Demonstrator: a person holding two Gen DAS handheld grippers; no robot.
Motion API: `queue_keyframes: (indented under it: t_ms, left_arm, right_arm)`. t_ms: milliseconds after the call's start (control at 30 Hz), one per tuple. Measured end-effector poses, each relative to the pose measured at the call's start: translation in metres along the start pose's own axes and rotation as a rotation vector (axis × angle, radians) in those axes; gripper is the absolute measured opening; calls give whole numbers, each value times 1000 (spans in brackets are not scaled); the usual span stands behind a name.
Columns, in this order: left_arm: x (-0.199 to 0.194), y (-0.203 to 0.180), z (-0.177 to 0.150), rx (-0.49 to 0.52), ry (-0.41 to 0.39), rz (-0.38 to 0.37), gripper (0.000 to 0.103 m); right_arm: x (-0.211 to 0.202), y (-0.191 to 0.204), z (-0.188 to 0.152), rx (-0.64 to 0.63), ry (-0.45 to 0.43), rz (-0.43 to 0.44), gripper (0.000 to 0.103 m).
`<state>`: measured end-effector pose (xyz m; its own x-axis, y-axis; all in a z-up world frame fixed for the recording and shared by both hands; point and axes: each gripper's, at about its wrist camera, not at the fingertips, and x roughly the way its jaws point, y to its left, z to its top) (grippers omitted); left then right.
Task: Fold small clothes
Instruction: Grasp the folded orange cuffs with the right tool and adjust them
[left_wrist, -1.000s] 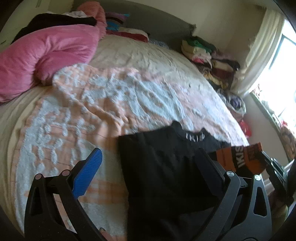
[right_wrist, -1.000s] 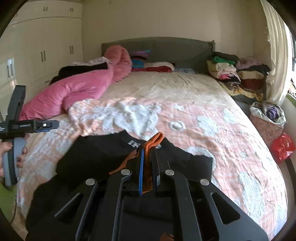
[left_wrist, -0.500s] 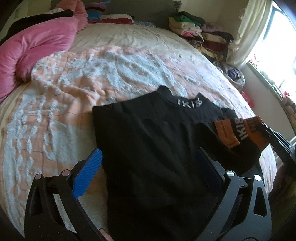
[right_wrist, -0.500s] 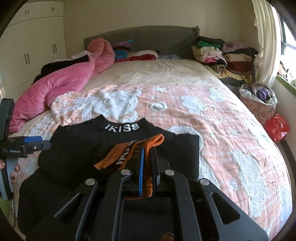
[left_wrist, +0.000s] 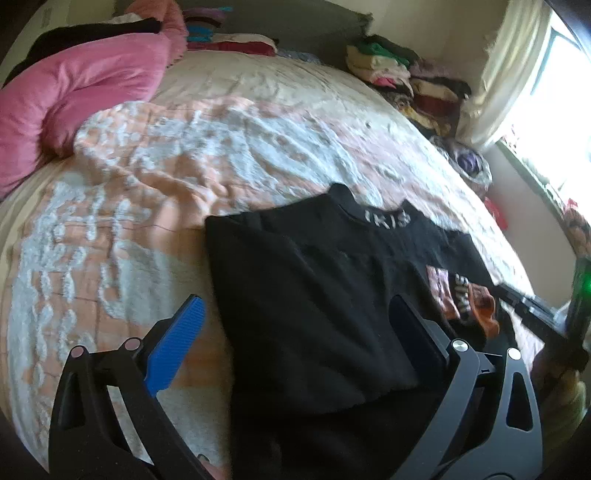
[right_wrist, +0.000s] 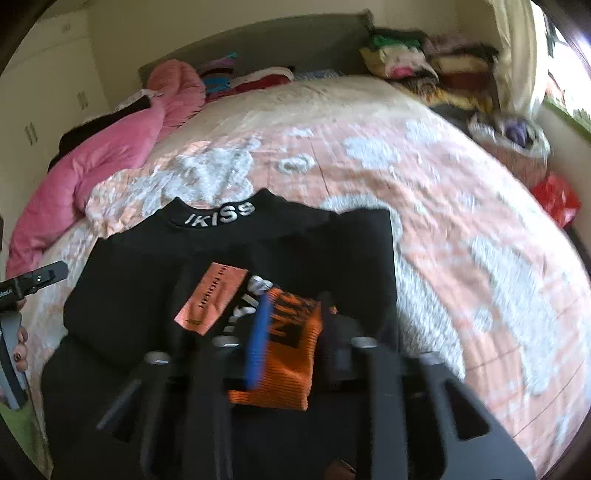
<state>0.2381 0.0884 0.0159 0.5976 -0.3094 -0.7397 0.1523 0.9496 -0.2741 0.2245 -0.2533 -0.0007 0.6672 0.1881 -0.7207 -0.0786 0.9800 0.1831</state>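
A black top with white "IKISS" lettering on its collar (right_wrist: 221, 218) lies on the bed, its sides folded in; it also shows in the left wrist view (left_wrist: 317, 295). Its orange cuff (right_wrist: 291, 354) lies on the black cloth. My right gripper (right_wrist: 291, 332) is blurred by motion, its jaws spread apart, with the cuff lying between the fingers. My left gripper (left_wrist: 299, 321) is open and empty, hovering over the top's left part, blue pad (left_wrist: 173, 343) over the blanket.
A peach and white blanket (right_wrist: 461, 229) covers the bed. A pink duvet (left_wrist: 74, 88) lies at the far left. Stacked folded clothes (right_wrist: 424, 66) sit at the far right by the curtain. Bags (right_wrist: 554, 195) stand beside the bed's right side.
My right gripper has opened from shut on the orange cuff and dropped toward the top; the cuff now rests on the black cloth. The left gripper drifted and stayed open.
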Motion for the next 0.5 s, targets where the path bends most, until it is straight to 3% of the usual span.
queue_keyframes:
  t_ms: [100, 133, 200, 233, 300, 333, 500]
  left_arm:
    - [-2, 5, 2, -14, -6, -6, 77]
    - [-2, 4, 1, -16, -7, -13, 63]
    - [-1, 1, -1, -6, -4, -22, 43]
    - [1, -2, -2, 7, 7, -33, 38]
    - [7, -10, -6, 35, 35, -53, 31]
    - [10, -14, -9, 47, 48, -59, 30]
    - [26, -19, -20, 80, 110, -27, 30]
  right_arm:
    - [10, -8, -3, 52, 42, 16, 45]
    - [14, -10, -4, 70, 62, 20, 50]
    - [21, -12, -6, 91, 88, 30, 51]
    - [25, -12, -7, 99, 98, 38, 51]
    - [28, -9, -10, 93, 102, 67, 14]
    - [28, -5, -12, 84, 95, 79, 6]
    - [-2, 11, -5, -1, -43, 60, 5]
